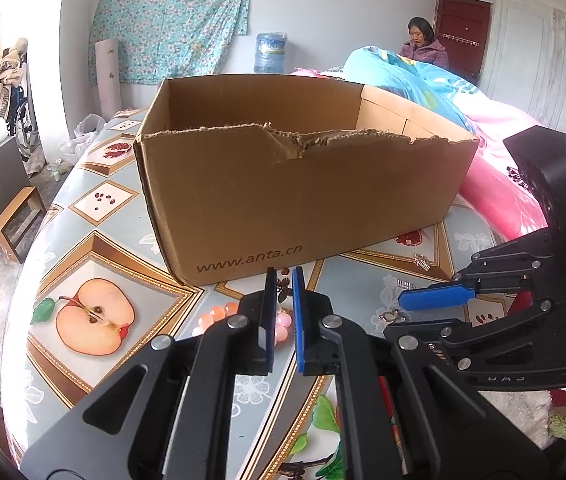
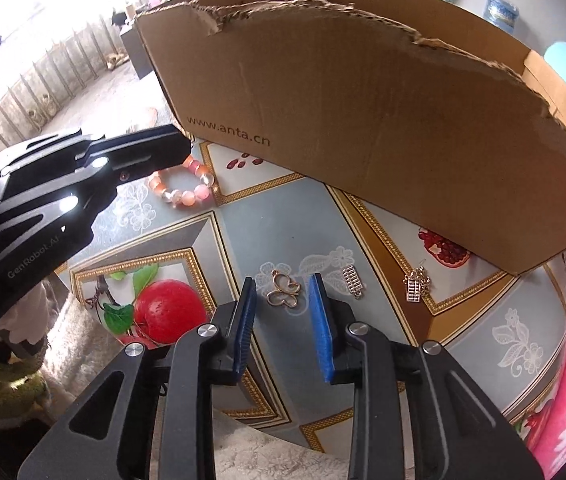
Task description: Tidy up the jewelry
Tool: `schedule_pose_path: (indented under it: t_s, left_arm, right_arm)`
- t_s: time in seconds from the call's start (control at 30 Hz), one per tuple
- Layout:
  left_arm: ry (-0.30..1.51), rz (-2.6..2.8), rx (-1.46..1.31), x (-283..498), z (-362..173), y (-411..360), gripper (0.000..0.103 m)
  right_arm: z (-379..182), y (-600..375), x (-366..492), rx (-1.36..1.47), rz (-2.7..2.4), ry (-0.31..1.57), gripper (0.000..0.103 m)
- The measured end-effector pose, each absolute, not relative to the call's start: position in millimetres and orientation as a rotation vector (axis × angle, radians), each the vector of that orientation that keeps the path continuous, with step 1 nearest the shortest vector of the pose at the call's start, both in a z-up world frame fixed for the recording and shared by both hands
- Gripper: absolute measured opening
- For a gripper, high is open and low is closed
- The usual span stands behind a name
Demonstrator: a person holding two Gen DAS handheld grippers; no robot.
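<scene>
Three small gold pieces lay on table before cardboard box [image 2: 363, 120]. Right gripper [image 2: 283, 312] spread over butterfly pendant [image 2: 283, 289], not touching. Left gripper [image 1: 283, 312] nearly pressed together, empty, above bead bracelet [image 2: 183, 186]. Pick-up step; next likely lower, pinch pendant.

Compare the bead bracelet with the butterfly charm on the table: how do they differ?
The bead bracelet is a ring of round pink-orange beads; the butterfly charm is a flat gold wire outline. The bracelet is bigger and lies by the box corner; the charm lies between the right hand-held gripper fingers. Both rest on the tablecloth.
</scene>
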State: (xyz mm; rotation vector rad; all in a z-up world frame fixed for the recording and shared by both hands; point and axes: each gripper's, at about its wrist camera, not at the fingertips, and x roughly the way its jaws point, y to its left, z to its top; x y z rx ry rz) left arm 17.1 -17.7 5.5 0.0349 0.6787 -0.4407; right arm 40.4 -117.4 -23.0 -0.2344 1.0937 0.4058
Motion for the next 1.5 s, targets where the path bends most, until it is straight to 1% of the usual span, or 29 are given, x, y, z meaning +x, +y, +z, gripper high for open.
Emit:
schedule_pose_path:
  t_s: [0.03,0.07,0.13,0.17,0.43,0.6,0.9,1.1,1.3,1.4,1.5]
  left_arm:
    - [0.678,-0.441,0.033,17.1,5.8,-18.1,0.007]
    - [0.676,-0.441,0.033,17.3,6.0,-18.1,0.007]
    - [0.674,-0.442,0.031,17.6,6.4,-18.5,0.007]
    - [0.672,-0.443,0.03,17.5,6.6,-18.6,0.007]
    - [0.666,-0.444,0.025,16.3,7.6,-16.8,0.007]
    - [0.664,-0.442,0.028,14.9,9.6,-14.9,0.007]
    - [0.632,-0.452,0.034,4.8,20.5,-13.0,0.007]
    - [0.58,-0.49,0.043,-9.1,44.9,-13.0,0.007]
    - [0.484,-0.548,0.023,-17.7,95.6,-11.4,0.007]
    - [0.444,-0.588,0.019,-8.8,121.4,-13.9,0.007]
    - [0.466,-0.601,0.035,15.6,134.6,-21.9,0.007]
  right_arm:
    - [-22.1,-114.4,40.5,-0.251,0.409,1.103,0.026]
    - [-20.9,-111.0,40.4,-0.258,0.417,1.113,0.023]
    - [-19.2,-107.3,43.9,-0.274,0.433,1.134,0.014]
    - [-18.5,-103.2,45.7,-0.275,0.431,1.143,0.014]
    - [-14.0,-102.3,60.1,-0.213,0.435,1.171,0.013]
    - [-17.0,-119.9,59.5,-0.184,0.433,1.171,0.013]
    - [-3.9,-150.2,53.1,-0.128,0.43,1.131,0.013]
    - [34.9,-167.7,38.9,-0.084,0.442,1.039,0.013]
    - [97.6,-183.7,30.6,-0.042,0.486,0.889,0.014]
    - [124.1,-198.0,37.0,-0.023,0.506,0.814,0.014]
    - [138.3,-204.9,58.2,-0.033,0.507,0.78,0.014]
